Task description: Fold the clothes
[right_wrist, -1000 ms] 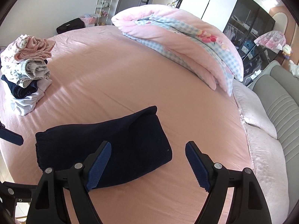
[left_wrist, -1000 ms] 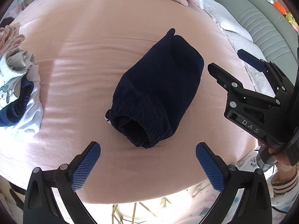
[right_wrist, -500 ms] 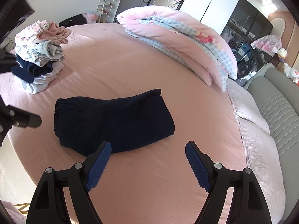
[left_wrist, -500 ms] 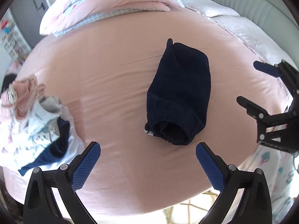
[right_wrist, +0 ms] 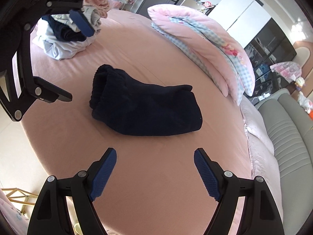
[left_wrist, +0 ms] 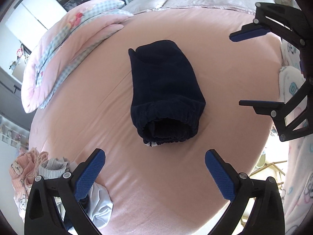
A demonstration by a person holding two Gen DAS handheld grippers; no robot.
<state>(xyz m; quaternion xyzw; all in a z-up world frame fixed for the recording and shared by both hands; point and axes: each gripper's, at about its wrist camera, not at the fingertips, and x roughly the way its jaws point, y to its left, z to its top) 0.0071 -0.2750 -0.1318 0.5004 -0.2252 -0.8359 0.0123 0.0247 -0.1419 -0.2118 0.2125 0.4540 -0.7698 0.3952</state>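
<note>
A folded dark navy garment (left_wrist: 166, 90) (right_wrist: 144, 109) lies in the middle of the pink bed (left_wrist: 160, 186) (right_wrist: 156, 176), its elastic waistband opening turned toward my left gripper. My left gripper (left_wrist: 154, 154) (right_wrist: 80, 65) is open, just short of the waistband end, with nothing between its fingers. At the garment's other side my right gripper (right_wrist: 155, 151) (left_wrist: 236, 70) is also open and empty, a little back from the folded edge. Neither gripper touches the cloth.
A stack of folded clothes (left_wrist: 49, 168) (right_wrist: 64, 39) sits near the bed's edge beside my left gripper. A folded pink and checked quilt (left_wrist: 64, 45) (right_wrist: 205, 39) lies at the far side. A grey padded headboard (right_wrist: 289, 137) runs along the right.
My left gripper has rolled, so the garment's waistband now faces it. My right gripper has drawn back off the garment, which now lies ahead of its fingers. Both stayed open.
</note>
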